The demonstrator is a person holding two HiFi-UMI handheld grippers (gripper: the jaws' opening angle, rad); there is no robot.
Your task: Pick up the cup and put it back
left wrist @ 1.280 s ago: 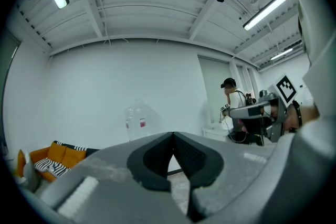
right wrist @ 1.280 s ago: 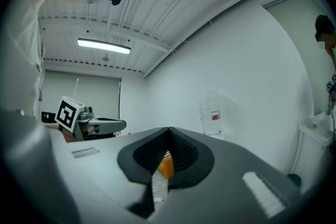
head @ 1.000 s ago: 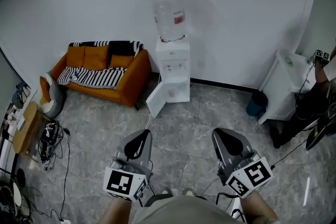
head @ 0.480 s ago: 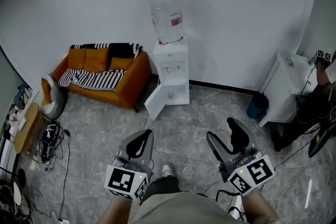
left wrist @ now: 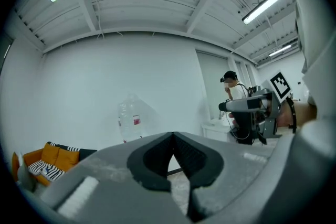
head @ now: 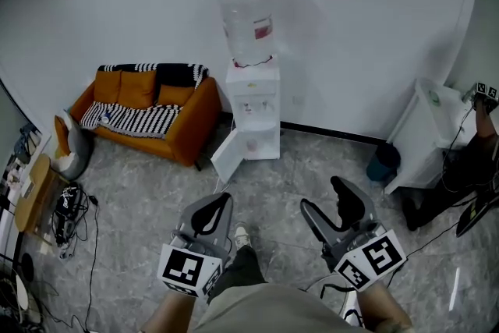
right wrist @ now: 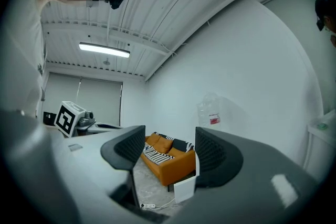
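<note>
No cup shows plainly. A white water dispenser (head: 253,101) with a big clear bottle (head: 245,27) stands at the far wall, its lower door (head: 226,156) swung open. A small pale thing (head: 251,144) sits inside; what it is I cannot tell. My left gripper (head: 218,200) (left wrist: 173,136) is low in the head view, shut and empty. My right gripper (head: 321,196) (right wrist: 170,144) is beside it. Its jaws have just been opening and stand open with nothing between them. Both point at the dispenser from well short of it.
An orange sofa (head: 144,109) with a striped blanket stands left of the dispenser. At the right are a white cabinet (head: 425,129), a blue bin (head: 382,156) and another person (head: 468,160). Cables (head: 66,207) lie at the left on the grey stone floor. My shoe (head: 242,234) shows between the grippers.
The right gripper's jaws went from shut to open. My leg and shoe have stepped forward between the grippers. Both grippers have moved a little toward the dispenser.
</note>
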